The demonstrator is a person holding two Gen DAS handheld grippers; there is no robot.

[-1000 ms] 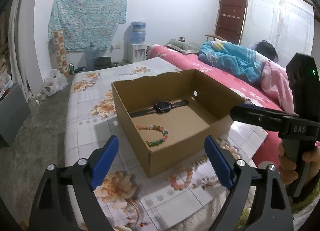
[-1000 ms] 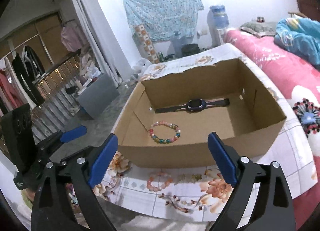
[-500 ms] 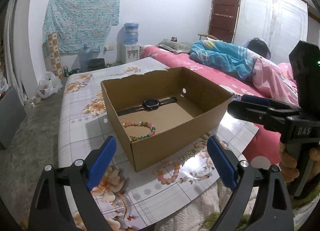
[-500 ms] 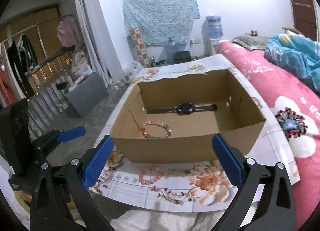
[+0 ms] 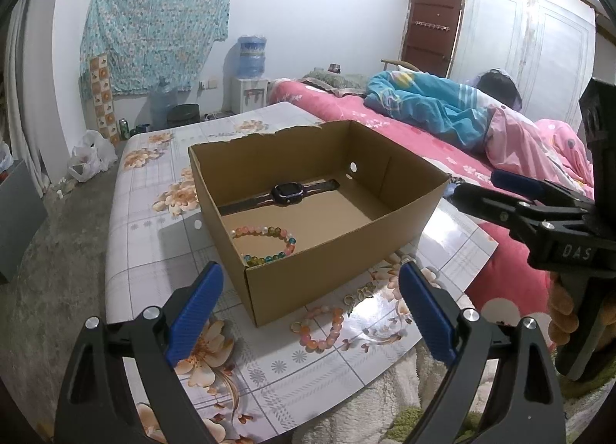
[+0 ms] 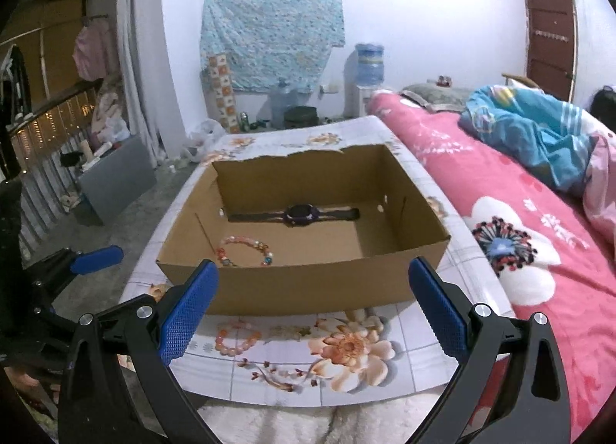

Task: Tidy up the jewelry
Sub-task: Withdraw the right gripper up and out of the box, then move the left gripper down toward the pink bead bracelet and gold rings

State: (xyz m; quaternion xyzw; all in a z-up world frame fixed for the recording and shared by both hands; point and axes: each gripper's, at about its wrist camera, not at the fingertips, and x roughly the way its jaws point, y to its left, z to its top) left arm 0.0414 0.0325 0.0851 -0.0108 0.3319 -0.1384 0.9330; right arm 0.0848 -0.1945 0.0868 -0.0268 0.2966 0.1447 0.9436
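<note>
- Left wrist view: I am holding the left gripper point(image 5: 308, 313) low in the frame, its jaws standing wide apart with nothing between them. The pink bead bracelet point(image 5: 319, 328) is lying on the flowered surface point(image 5: 146, 220) just in front of the cardboard box point(image 5: 327, 274), slightly right of centre between the blue pads.
- I am judging that a pad coming down flat could push the loose beads against the box wall or skid them off the near edge, and could nudge the light box.
- Against the earlier frame, the box is sitting larger and more central here, and the right gripper point(image 5: 477, 193) is reaching in higher at the right edge.
- Right wrist view: the right gripper's jaws have just been opening and are standing wide with nothing between them. The pink bracelet is lying at lower left of centre, close to the left pad. Inside the box, the watch point(image 6: 300, 215) and the multicoloured bracelet point(image 6: 246, 251) are resting apart.
- I am worrying that the bracelet blends into the floral print, so I might close on bare cloth.
- Compared with earlier, the view is tipping up: more wall, the box lower.
</note>
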